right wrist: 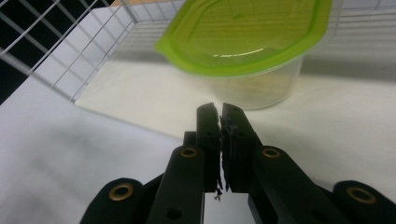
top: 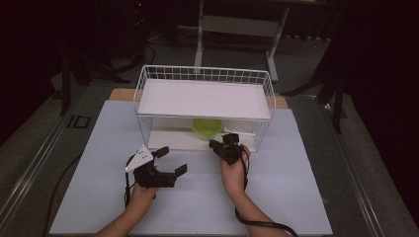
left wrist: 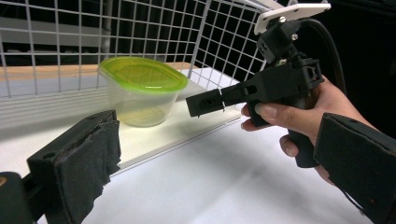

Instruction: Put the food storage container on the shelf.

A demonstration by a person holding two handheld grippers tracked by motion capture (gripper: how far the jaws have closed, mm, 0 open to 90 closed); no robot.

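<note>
Found the tub [top: 207,128] standing upright on the lower board [top: 168,140] of the wire rack [top: 143,98], near the middle and under the top shelf [top: 202,98], with its green lid on. Saw no contact with either gripper.

Placed the right gripper [top: 213,144] just near of the rack's open front, aimed at the tub and apart from it. Read its jaws as all but closed, with a hair of a gap and nothing between them. Placed the left gripper [top: 173,160] farther left and nearer, low over the tabletop [top: 99,197], well apart from the rack. Read its jaws as spread wide and empty.

Judged the work on the tub to be at an early point: right gripper brought up to the rack, no hold taken, tub not lifted or shifted off the board. Reckoned nearly everything left to do: spreading the right jaws wide enough for the tub's wall or rim, closing on it, and drawing it out under the shelf without knocking the wire. Could not tell any part for the left gripper beyond waiting.

Counted:
- one tub, with one lid
- one rack, with two levels
- two grippers, each in one hand
- nothing else on the tabletop
</note>
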